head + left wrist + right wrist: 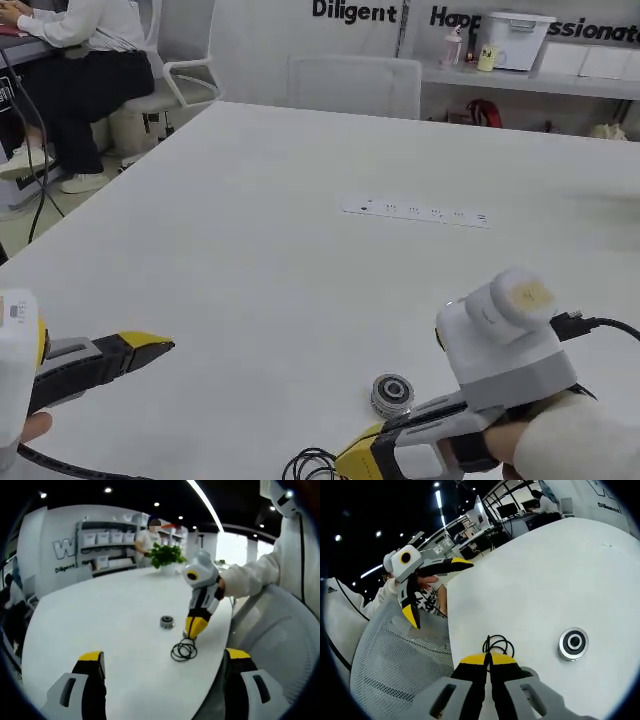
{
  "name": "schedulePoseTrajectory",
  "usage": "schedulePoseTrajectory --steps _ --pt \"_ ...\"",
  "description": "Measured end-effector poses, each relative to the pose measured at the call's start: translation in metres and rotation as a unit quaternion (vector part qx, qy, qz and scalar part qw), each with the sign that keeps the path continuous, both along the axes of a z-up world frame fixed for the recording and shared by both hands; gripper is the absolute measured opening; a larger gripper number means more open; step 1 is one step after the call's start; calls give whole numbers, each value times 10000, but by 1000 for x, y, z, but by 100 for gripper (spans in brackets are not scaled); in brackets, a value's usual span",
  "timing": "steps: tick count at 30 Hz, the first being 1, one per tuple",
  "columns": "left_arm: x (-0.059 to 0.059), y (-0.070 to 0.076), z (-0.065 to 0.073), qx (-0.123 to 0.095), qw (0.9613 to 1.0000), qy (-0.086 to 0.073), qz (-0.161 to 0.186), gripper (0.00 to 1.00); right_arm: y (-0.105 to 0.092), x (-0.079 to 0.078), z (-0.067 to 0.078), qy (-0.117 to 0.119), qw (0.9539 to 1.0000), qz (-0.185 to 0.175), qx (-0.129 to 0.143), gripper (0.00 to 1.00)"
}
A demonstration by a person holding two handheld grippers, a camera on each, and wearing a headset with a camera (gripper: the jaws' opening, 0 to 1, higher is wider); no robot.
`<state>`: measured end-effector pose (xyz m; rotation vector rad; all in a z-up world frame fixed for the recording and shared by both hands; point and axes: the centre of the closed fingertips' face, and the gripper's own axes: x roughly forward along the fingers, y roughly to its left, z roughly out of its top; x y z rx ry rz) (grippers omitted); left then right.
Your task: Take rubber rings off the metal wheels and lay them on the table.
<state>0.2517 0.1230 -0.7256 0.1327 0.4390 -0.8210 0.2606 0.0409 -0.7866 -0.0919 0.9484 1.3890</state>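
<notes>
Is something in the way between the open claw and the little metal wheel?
No, nothing visible. Bare table lies between the open left claw and the metal wheel. The black rubber rings and the shut right claw sit off to the side, by the table's edge.

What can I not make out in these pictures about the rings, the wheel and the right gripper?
Rings: their number; thin loops overlap in the left gripper view, and the bottom edge cuts them in the head view.
Wheel: whether a ring is on it; too small in the head view.
Right gripper: whether it pinches a ring; its own shut tips hide the contact in the right gripper view.
</notes>
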Motion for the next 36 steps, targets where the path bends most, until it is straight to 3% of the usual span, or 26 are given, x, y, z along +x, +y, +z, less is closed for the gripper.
schedulePoseTrajectory --steps 10,18,36 --pt "-1 -2 -4 57 10000 32 -73 100 -3 3 -7 -190 9997 51 -149 0" --pt "-2 -2 -6 98 9999 58 -76 100 -6 10 1 -290 9995 -64 -109 5" --pt "-9 -4 -6 146 9998 58 -145 99 -20 30 42 -810 9955 -471 139 15"
